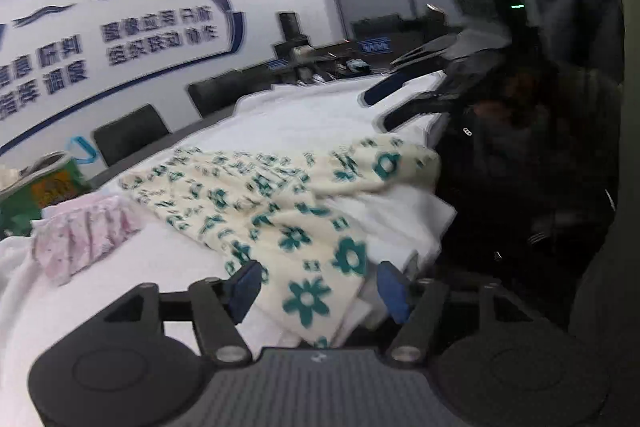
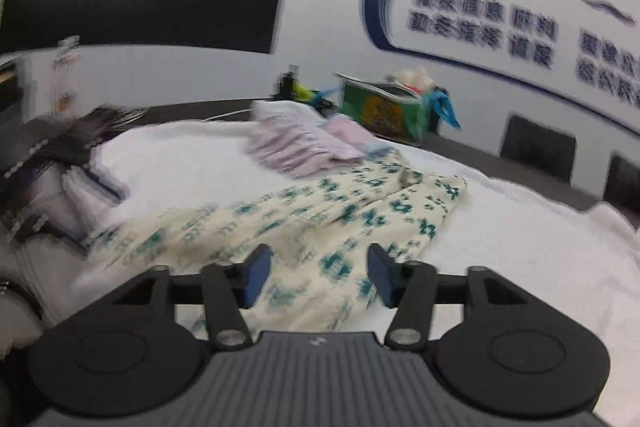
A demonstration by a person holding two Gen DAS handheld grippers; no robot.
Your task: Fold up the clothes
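A cream garment with teal flower print (image 1: 280,211) lies spread and rumpled on the white-covered table (image 1: 152,267). My left gripper (image 1: 320,285) hovers open over the garment's near corner, nothing between its blue pads. In the right wrist view the same garment (image 2: 304,219) stretches across the white cover, and my right gripper (image 2: 318,275) stands open above its near edge. The right gripper (image 1: 404,103) also shows in the left wrist view beyond the garment, fingers apart. The left gripper (image 2: 60,163) appears blurred at the left of the right wrist view.
A folded pink garment (image 1: 84,231) lies beside the flowered one, also seen as a pink pile (image 2: 296,143). A green bag (image 2: 384,111) stands behind it. Dark chairs (image 1: 128,135) line the far side. A person in dark clothes (image 1: 520,163) sits at the table's right.
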